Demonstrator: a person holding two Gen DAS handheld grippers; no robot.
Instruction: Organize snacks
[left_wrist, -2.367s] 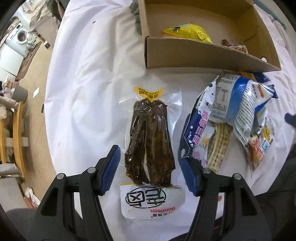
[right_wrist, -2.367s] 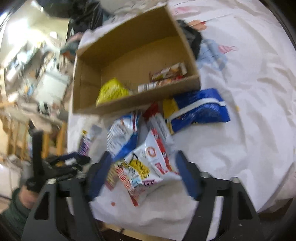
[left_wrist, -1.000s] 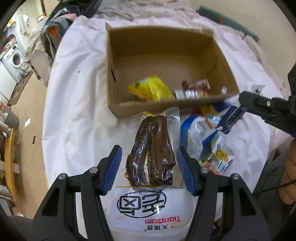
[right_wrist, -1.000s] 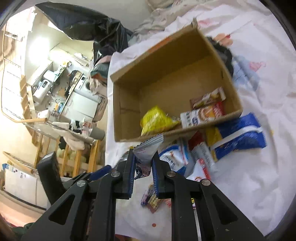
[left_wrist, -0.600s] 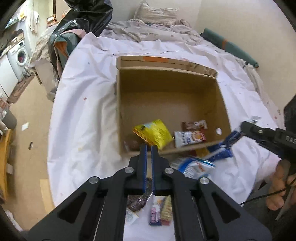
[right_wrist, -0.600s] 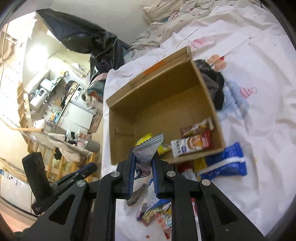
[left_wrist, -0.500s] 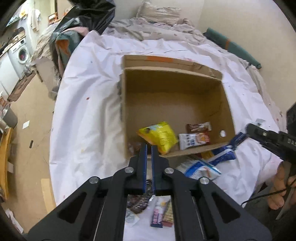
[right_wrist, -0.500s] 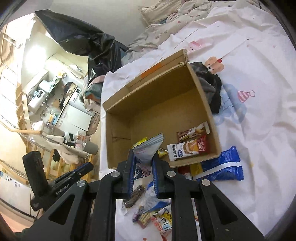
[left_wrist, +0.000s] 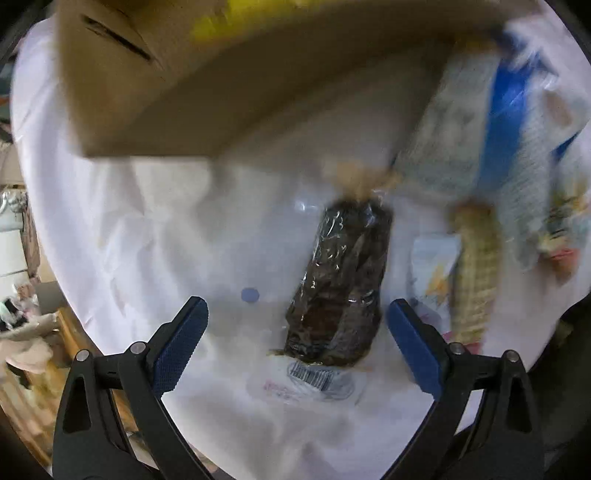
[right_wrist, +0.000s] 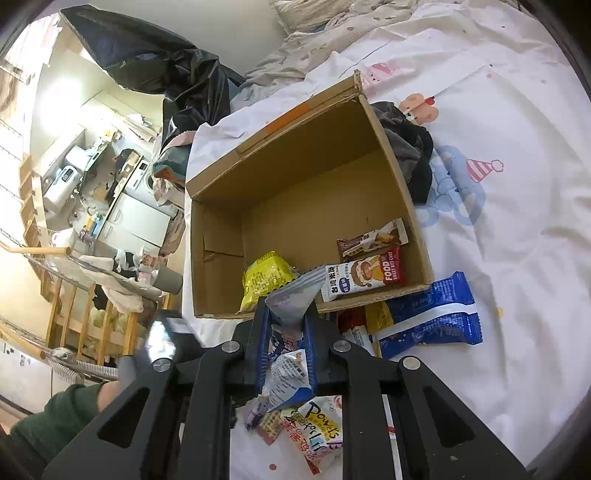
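My left gripper (left_wrist: 294, 308) points down over the white cloth, and its jaws are opening wide. A dark vacuum-packed snack (left_wrist: 340, 280) lies between the blue pads, nearer the right one, and neither pad touches it. The cardboard box (left_wrist: 221, 92) is just beyond it, blurred. My right gripper (right_wrist: 288, 314) is shut on a grey-and-blue snack pack (right_wrist: 291, 295), held over the near wall of the box (right_wrist: 218, 254). Inside the box lie a yellow pack (right_wrist: 266, 277), a red-and-white cake pack (right_wrist: 364, 277) and a brown bar (right_wrist: 373, 238).
A wafer pack (left_wrist: 474, 273) and blue-and-white bags (left_wrist: 502, 110) lie right of the dark snack. A blue pack (right_wrist: 432, 314) and a printed pack (right_wrist: 317, 432) sit outside the box. Dark clothing (right_wrist: 410, 158) lies beside its far right wall. A green sleeve (right_wrist: 55, 417) is at lower left.
The left gripper was shut and high above the box; it has dropped to the cloth and opened around the dark snack. The right gripper still holds its pack, nearly still.
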